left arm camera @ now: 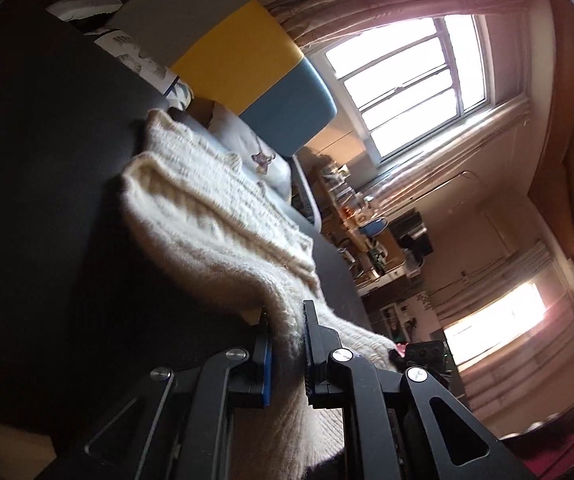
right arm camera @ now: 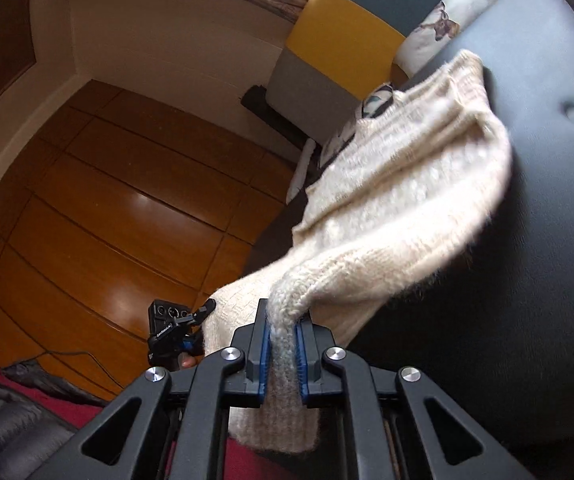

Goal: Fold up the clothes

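Cream knit sweater [left arm camera: 215, 216] fills the left wrist view, lying across a dark bench [left arm camera: 39, 160] from about 11 o'clock down to 6 o'clock, where the left hand-held gripper [left arm camera: 287, 344] is clamped on a bunched edge of it, blue pads pressing the wool from both sides. Only this view takes in the bright window [left arm camera: 411, 80] at 1 o'clock and a cluttered shelf [left arm camera: 351, 220] toward 3 o'clock; the whole scene sits steeply rolled, so the gripper is tilted well over. In the right wrist view the sweater [right arm camera: 407, 184] runs from 1 o'clock to 6 o'clock, its near edge lifted off the bench [right arm camera: 547, 240] and pinched tight in the right hand-held gripper [right arm camera: 283, 344]. Only here do the wooden floor [right arm camera: 107, 208] at 9 o'clock and a red sleeve [right arm camera: 27, 392] at 8 o'clock show, and the left hand-held gripper [right arm camera: 203, 316] appears at 7 o'clock, gripping the sweater's other corner just beside.
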`<state>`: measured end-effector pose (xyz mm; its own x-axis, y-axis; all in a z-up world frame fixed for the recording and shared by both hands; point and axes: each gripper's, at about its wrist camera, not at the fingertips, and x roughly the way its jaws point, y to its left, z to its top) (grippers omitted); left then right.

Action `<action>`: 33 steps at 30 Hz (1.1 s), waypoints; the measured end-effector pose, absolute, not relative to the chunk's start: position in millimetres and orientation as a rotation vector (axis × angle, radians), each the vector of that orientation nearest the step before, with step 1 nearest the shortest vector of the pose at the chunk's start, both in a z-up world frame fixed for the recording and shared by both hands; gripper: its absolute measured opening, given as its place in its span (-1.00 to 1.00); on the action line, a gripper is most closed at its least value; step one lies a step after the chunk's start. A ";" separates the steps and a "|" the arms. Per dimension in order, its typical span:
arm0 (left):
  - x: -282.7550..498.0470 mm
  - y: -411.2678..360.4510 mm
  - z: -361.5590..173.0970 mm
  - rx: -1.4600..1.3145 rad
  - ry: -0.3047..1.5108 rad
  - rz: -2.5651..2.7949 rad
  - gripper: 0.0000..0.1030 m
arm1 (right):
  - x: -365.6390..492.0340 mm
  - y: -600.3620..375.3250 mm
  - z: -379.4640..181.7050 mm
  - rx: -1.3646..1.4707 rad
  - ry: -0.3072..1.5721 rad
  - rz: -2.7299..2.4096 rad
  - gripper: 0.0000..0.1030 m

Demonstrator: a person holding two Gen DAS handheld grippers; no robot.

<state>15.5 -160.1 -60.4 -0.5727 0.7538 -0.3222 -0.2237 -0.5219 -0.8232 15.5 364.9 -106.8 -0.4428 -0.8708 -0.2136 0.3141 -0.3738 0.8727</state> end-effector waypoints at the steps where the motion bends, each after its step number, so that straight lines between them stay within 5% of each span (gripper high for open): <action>1: 4.4 -159.7 -55.2 -0.893 -1.028 2.113 -0.78 | 4.3 365.6 -102.5 0.872 -1.015 -1.907 -0.82; 11: -181.4 -161.4 -50.2 -0.857 -1.202 2.121 -0.78 | -178.2 387.8 -99.9 0.885 -1.157 -2.036 -0.81; 17: -285.5 -159.9 -134.5 -1.242 -1.368 2.138 -0.77 | -257.5 405.2 -172.0 1.107 -1.431 -2.021 -0.49; 21: -292.8 -168.2 -160.3 -1.242 -1.508 2.029 -0.74 | -254.8 419.7 -188.7 1.079 -1.513 -1.984 -0.51; 23: -288.8 -178.6 -162.5 -1.190 -1.603 1.962 -0.68 | -250.0 425.2 -184.7 1.051 -1.506 -1.993 -0.30; 27: -272.3 -203.1 -153.5 -1.064 -1.686 2.033 -0.33 | -231.6 430.7 -151.3 1.000 -1.365 -2.088 -0.03; 33: -245.8 -187.7 -159.3 -1.184 -1.516 2.188 -0.30 | -225.5 355.4 -99.4 1.107 -0.600 -2.269 0.07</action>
<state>-245.8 -187.7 -159.3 -0.6478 0.5874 -0.4850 0.2476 -0.4398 -0.8633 -225.5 355.4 -99.4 -0.5169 -0.6372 -0.5717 0.2715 -0.7553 0.5965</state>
